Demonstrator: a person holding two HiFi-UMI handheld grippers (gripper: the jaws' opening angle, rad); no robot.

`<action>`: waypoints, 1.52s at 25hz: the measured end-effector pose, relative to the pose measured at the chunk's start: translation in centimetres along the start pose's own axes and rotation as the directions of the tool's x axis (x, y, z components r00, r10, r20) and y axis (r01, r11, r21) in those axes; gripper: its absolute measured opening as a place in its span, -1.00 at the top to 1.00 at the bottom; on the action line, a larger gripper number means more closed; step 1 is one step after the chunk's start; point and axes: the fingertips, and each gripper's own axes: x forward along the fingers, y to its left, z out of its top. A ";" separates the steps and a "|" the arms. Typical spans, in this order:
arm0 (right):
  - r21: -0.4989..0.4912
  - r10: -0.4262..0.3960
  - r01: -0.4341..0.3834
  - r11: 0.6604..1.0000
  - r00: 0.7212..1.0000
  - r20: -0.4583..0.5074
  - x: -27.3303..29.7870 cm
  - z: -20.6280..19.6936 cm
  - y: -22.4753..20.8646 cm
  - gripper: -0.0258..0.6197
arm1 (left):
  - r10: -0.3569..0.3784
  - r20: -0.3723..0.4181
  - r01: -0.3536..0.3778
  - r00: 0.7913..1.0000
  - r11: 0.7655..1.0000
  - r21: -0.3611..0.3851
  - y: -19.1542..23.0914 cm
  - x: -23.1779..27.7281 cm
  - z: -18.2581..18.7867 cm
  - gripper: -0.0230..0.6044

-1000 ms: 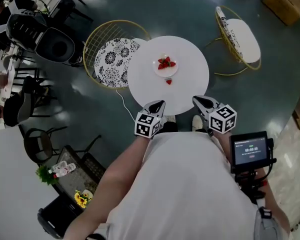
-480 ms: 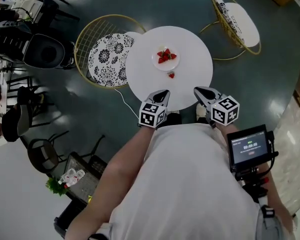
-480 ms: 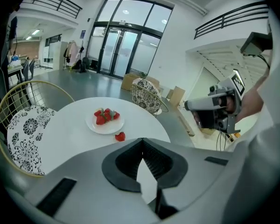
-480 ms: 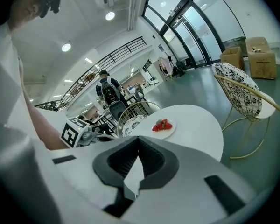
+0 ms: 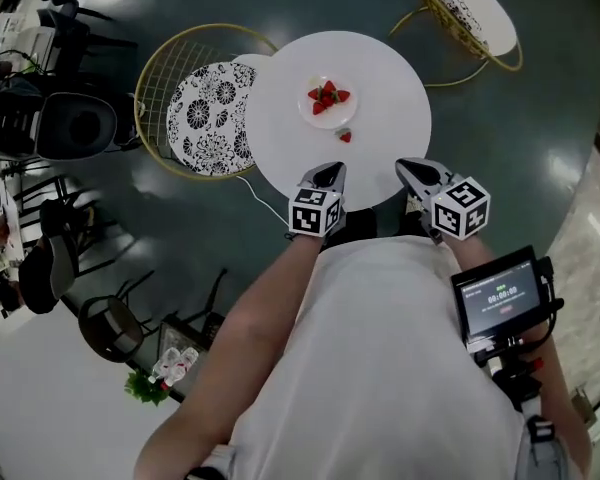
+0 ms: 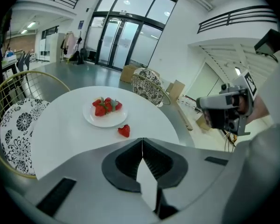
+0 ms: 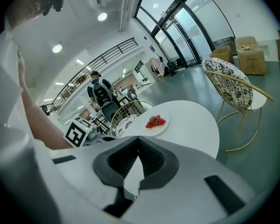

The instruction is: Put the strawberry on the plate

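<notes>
A loose red strawberry [image 5: 346, 136] [image 6: 124, 130] lies on the round white table [image 5: 390, 88], just on my side of a small white plate [image 5: 324, 114] [image 6: 94, 119] [image 7: 160, 125] that carries several strawberries [image 5: 326, 96]. My left gripper [image 5: 329, 172] [image 6: 142, 140] hangs over the table's near edge, shut and empty, a short way from the loose strawberry. Over the same edge, further right, my right gripper [image 5: 412, 167] [image 7: 138, 140] is also shut with nothing held.
A gold wire chair with a black-and-white patterned cushion [image 5: 202, 113] stands left of the table, and a second one [image 5: 468, 3] at the far right. A handheld screen [image 5: 498, 297] hangs at my right side. Black chairs and equipment [image 5: 65, 123] crowd the far left.
Both grippers have moved forward over the table's near edge, toward the plate. The whole view has shifted, so table and chairs sit higher in the picture.
</notes>
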 end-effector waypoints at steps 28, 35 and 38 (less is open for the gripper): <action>0.122 -0.077 0.071 0.990 0.996 0.045 -1.1 -1.8 -1.4 0.90 | 0.152 -0.115 -0.162 0.982 0.983 -0.088 3.4 5.2 1.5 0.57; 0.132 -0.091 0.085 0.988 0.995 0.045 -1.8 -2.5 -2.0 0.90 | 0.200 -0.128 -0.221 0.971 0.959 -0.176 4.1 6.1 1.7 0.57; 0.134 -0.097 0.090 0.987 0.994 0.043 -1.7 -2.5 -2.0 0.90 | 0.201 -0.132 -0.221 0.971 0.962 -0.163 4.4 6.4 1.8 0.57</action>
